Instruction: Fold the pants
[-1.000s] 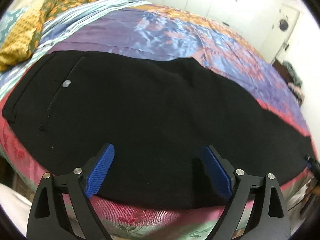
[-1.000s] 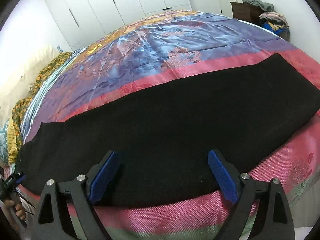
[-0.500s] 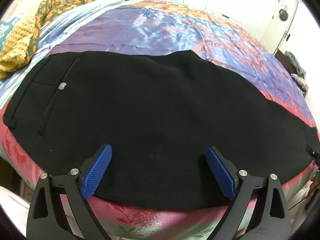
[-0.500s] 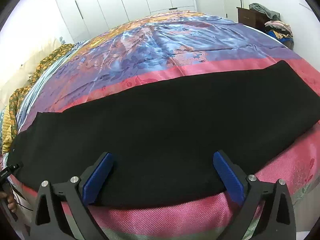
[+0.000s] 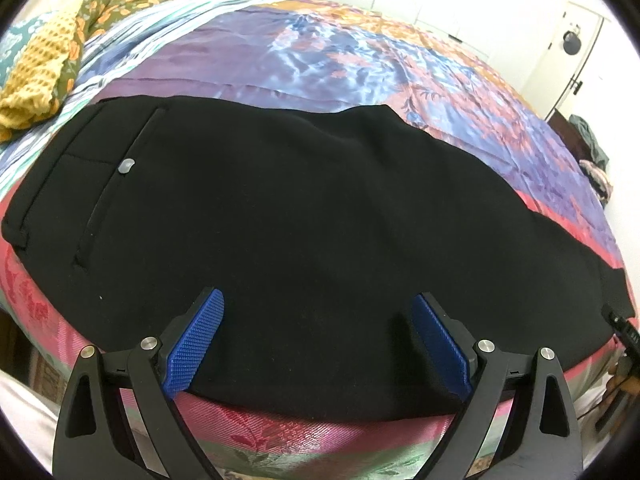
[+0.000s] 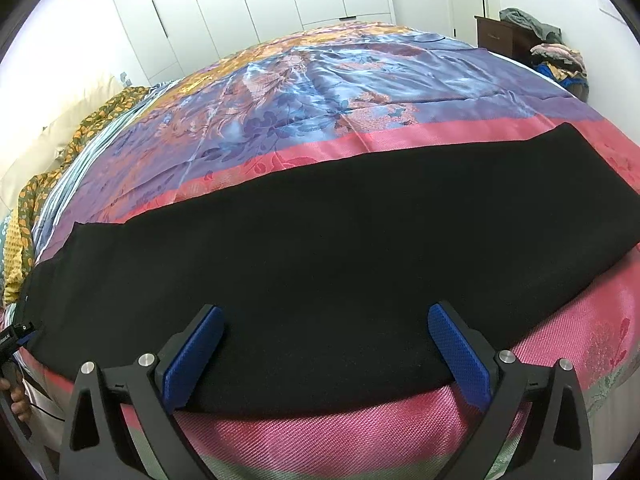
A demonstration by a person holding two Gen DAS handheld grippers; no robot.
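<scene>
Black pants lie flat and lengthwise along the near edge of a bed covered by a satin floral bedspread, seen from both wrist cameras. In the left wrist view the waistband end sits at 9 o'clock, where a back pocket with a grey button shows, and the legs run off toward 3 o'clock. The left gripper hangs over the near hem of the seat at 6 o'clock, its blue pads spread wide with nothing between them; whether they touch the cloth cannot be told. In the right wrist view the pants stretch from 9 o'clock to the leg cuffs near 3 o'clock, resting on the bedspread's pink border. The right gripper hangs over the near edge of the legs at 6 o'clock, its pads likewise spread apart and holding nothing. A yellow-and-green patterned cloth lies bunched at 10 o'clock by the head of the bed. White wardrobe doors stand at 12 o'clock, and a dark nightstand piled with clothes sits at 2 o'clock.
</scene>
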